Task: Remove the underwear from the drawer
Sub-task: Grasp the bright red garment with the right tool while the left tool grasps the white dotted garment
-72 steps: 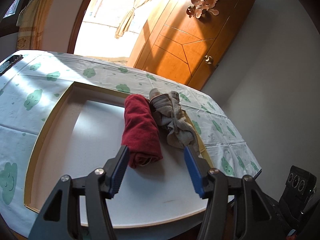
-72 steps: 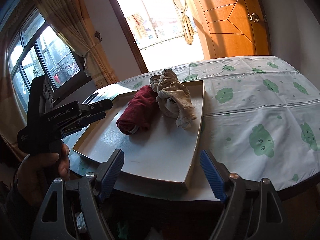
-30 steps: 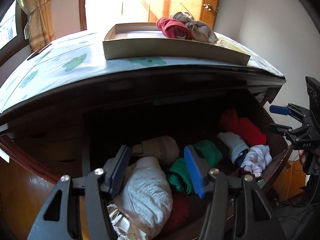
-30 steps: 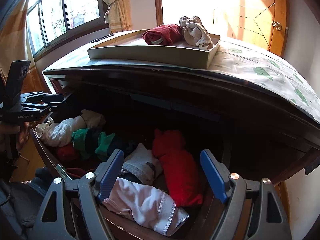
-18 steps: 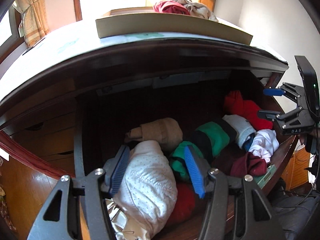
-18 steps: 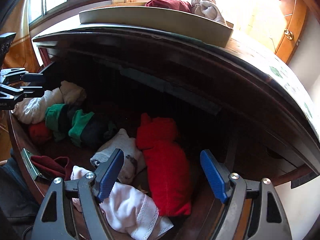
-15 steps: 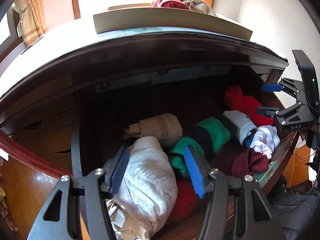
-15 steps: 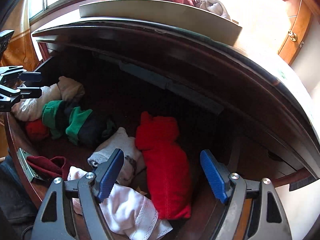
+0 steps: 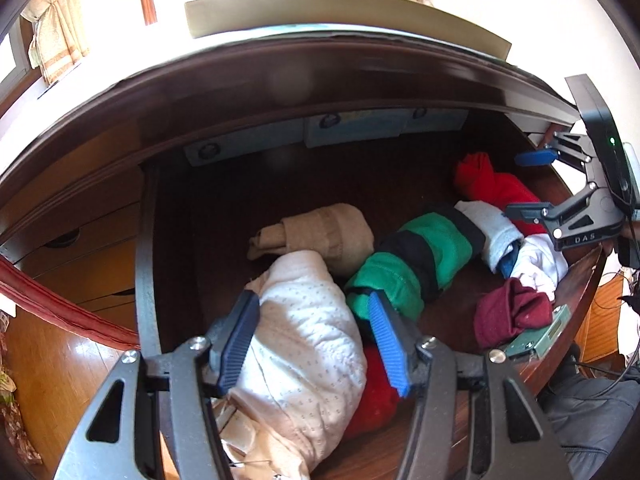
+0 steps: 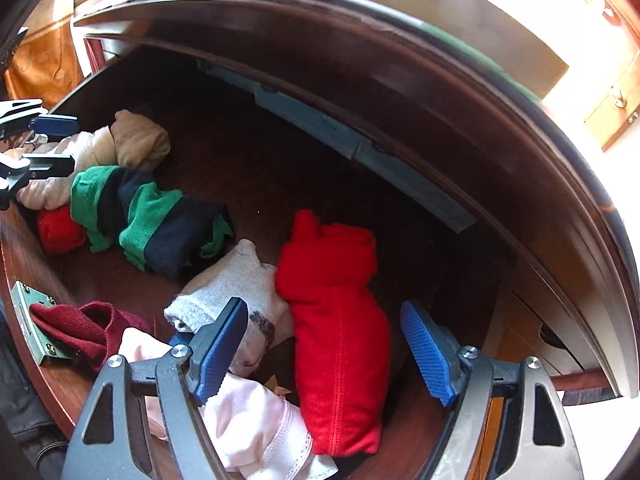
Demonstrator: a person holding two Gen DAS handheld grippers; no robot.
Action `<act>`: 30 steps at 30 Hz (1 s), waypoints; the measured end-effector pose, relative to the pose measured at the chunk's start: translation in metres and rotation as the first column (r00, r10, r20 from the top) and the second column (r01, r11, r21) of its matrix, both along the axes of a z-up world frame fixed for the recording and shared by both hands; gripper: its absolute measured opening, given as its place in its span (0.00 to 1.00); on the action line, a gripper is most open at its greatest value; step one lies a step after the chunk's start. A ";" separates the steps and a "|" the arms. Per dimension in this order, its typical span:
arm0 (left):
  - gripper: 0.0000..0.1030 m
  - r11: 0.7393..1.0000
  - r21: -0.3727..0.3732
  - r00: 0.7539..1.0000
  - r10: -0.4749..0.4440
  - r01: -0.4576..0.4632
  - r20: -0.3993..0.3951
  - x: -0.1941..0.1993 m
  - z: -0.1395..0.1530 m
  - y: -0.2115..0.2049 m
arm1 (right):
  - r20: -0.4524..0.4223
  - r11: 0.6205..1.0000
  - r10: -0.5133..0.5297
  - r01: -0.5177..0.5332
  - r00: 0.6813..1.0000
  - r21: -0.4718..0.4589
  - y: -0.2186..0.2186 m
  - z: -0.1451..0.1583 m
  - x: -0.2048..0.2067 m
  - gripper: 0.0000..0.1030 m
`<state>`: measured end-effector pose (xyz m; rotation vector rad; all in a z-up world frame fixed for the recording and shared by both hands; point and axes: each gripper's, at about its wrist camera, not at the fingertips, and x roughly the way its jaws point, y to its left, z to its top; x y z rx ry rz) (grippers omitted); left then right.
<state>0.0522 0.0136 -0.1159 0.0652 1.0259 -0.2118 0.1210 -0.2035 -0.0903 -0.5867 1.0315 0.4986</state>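
The open dark wood drawer (image 9: 176, 240) holds several rolled underwear. My left gripper (image 9: 314, 338) is open, its blue pads straddling a white dotted roll (image 9: 308, 328), with a green and black roll (image 9: 416, 256) and a beige roll (image 9: 320, 232) just beyond. My right gripper (image 10: 324, 350) is open around a bright red roll (image 10: 336, 320), beside a grey roll (image 10: 236, 284) and a pale pink piece (image 10: 248, 420). The right gripper also shows in the left wrist view (image 9: 528, 184), and the left gripper in the right wrist view (image 10: 56, 144).
A shallow cardboard tray (image 9: 320, 12) with a maroon and a beige piece stands on the tabletop above the drawer. A maroon roll (image 9: 508, 312) lies by the drawer's metal lock plate (image 9: 540, 336). The table's front rail (image 10: 400, 92) overhangs the drawer.
Both grippers have dropped from above the tabletop tray down into the open drawer and moved closer to the clothes. Both stayed open.
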 end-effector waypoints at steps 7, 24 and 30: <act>0.57 0.999 0.033 0.999 -0.015 0.016 -0.032 0.003 -0.003 0.005 | -0.056 1.000 -0.003 0.004 0.998 0.013 0.001 -0.005 0.009 0.69; 0.65 0.996 0.064 0.995 -0.059 0.064 -0.077 0.006 -0.009 0.000 | -0.059 1.000 -0.018 0.019 0.998 0.007 0.010 -0.011 0.030 0.64; 0.68 0.993 0.081 0.992 -0.079 0.087 -0.094 0.009 -0.012 -0.006 | -0.103 0.996 0.006 -0.014 0.995 -0.083 0.021 -0.025 0.034 0.61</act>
